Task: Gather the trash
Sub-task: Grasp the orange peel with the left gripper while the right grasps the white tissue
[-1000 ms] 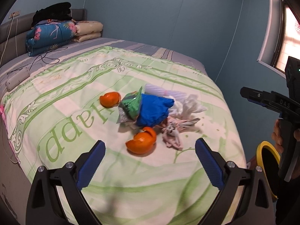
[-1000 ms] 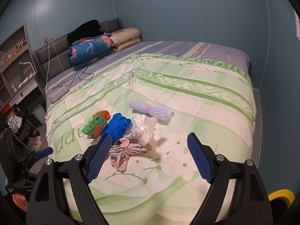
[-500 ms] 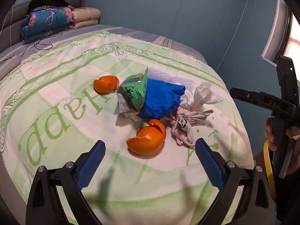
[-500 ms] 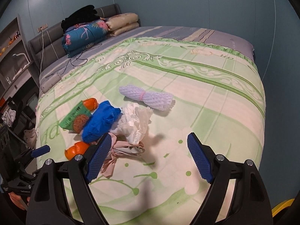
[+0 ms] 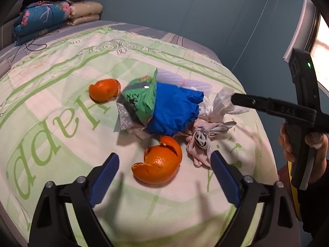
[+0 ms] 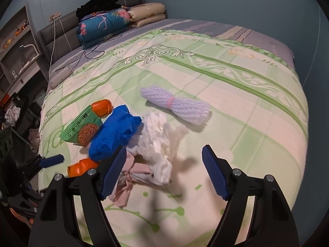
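Observation:
Trash lies in a heap on the green bedspread (image 5: 61,94). A near orange peel (image 5: 159,164) sits just ahead of my open, empty left gripper (image 5: 164,177), between its fingertips. Behind it are a blue crumpled bag (image 5: 174,111), a green snack wrapper (image 5: 141,98), a second orange peel (image 5: 103,89), white tissue (image 5: 220,105) and a pinkish-grey rag (image 5: 202,144). My right gripper (image 6: 164,170) is open and empty, low over the white tissue (image 6: 158,144) and rag (image 6: 131,175). A lilac foam net roll (image 6: 176,106) lies farther back.
Folded quilts and pillows (image 6: 115,24) are stacked at the headboard, with a cable (image 6: 90,51) across the bed. Shelves (image 6: 14,41) stand left of the bed. A yellow-rimmed bin (image 5: 293,189) sits beside the bed near the right hand. Blue walls surround.
Both grippers have moved in closer and lower toward the trash heap. The near orange peel now sits between the left fingertips; the tissue is just ahead of the right gripper.

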